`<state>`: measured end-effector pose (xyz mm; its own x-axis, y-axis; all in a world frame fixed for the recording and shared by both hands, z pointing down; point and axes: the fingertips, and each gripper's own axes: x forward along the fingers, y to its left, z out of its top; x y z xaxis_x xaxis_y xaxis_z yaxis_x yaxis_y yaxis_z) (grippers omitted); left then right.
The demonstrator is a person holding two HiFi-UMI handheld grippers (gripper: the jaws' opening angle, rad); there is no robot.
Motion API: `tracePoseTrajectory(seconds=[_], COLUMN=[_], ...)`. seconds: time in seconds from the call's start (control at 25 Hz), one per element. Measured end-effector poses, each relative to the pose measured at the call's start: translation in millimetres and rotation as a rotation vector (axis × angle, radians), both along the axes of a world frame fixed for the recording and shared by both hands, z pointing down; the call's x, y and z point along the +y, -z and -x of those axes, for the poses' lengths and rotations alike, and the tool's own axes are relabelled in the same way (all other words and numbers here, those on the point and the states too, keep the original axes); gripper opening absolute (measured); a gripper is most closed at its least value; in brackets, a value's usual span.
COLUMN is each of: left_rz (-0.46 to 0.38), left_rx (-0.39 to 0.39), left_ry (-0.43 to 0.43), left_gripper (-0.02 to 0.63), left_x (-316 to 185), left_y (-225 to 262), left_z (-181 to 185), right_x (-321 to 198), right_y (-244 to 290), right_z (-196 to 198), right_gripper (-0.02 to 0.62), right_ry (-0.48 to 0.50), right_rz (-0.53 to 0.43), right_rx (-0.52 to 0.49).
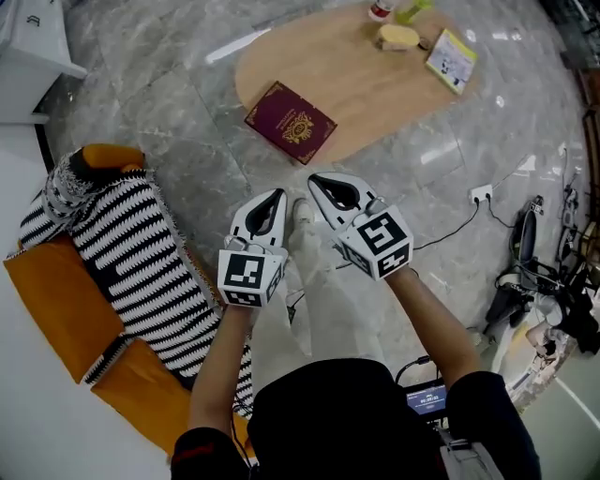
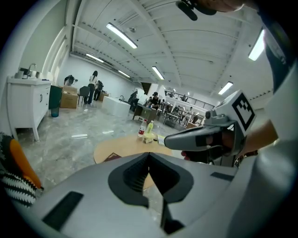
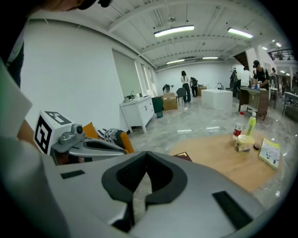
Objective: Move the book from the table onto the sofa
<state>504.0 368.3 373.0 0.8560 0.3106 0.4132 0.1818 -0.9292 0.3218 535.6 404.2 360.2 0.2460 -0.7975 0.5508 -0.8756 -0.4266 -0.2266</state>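
A maroon book [image 1: 290,122] with a gold emblem lies on the near left end of the low oval wooden table [image 1: 375,89]. An orange sofa [image 1: 56,291] with a black-and-white striped throw [image 1: 141,262] stands at the left. Both grippers hang side by side in front of the person, short of the table. My left gripper [image 1: 277,195] is shut and empty; my right gripper [image 1: 314,178] is shut and empty too. A corner of the book [image 2: 111,156] peeks over the left jaws, and the book [image 3: 182,156] shows just past the right jaws.
At the table's far end stand a red-capped bottle [image 1: 380,9], a green bottle [image 1: 412,9], a yellowish tub [image 1: 397,37] and an upright card [image 1: 451,59]. A white cabinet [image 1: 33,47] is at top left. A power strip [image 1: 480,195] and cables lie on the marble floor at right.
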Motion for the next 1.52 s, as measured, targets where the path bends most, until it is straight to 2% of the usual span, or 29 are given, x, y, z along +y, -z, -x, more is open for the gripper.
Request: tracePoseTrajectory(seconds=[0.2, 0.4, 0.76, 0.92, 1.2, 1.44, 1.52], left_rz=[0.040, 0.068, 0.094, 0.100, 0.132, 0.151, 0.153], left_rx=[-0.048, -0.085, -0.131, -0.156, -0.190, -0.207, -0.207], left_ry=[0.017, 0.022, 0.011, 0.034, 0.038, 0.046, 0.035], left_gripper=[0.013, 0.013, 0.014, 0.014, 0.014, 0.014, 0.014], left_x=[5, 11, 23, 18, 9, 6, 8], left_y=[-51, -94, -150, -168, -186, -202, -206], left_z=[-4, -10, -26, -30, -41, -57, -63], right_x=[0, 3, 6, 2, -1, -6, -9], right_y=[-53, -94, -151, -167, -193, -228, -238], right_z=[10, 18, -4, -13, -30, -53, -62], right_gripper=[0.012, 0.012, 0.012, 0.012, 0.012, 0.012, 0.012], right_ry=[0.014, 0.055, 0.002, 0.001, 0.042, 0.164, 0.184], right_rz=[0.027, 0.068, 0.074, 0.076, 0.142, 0.301, 0.331], right_rx=[-0.081, -0.100, -0.154, -0.166, -0.158, -0.041, -0.033])
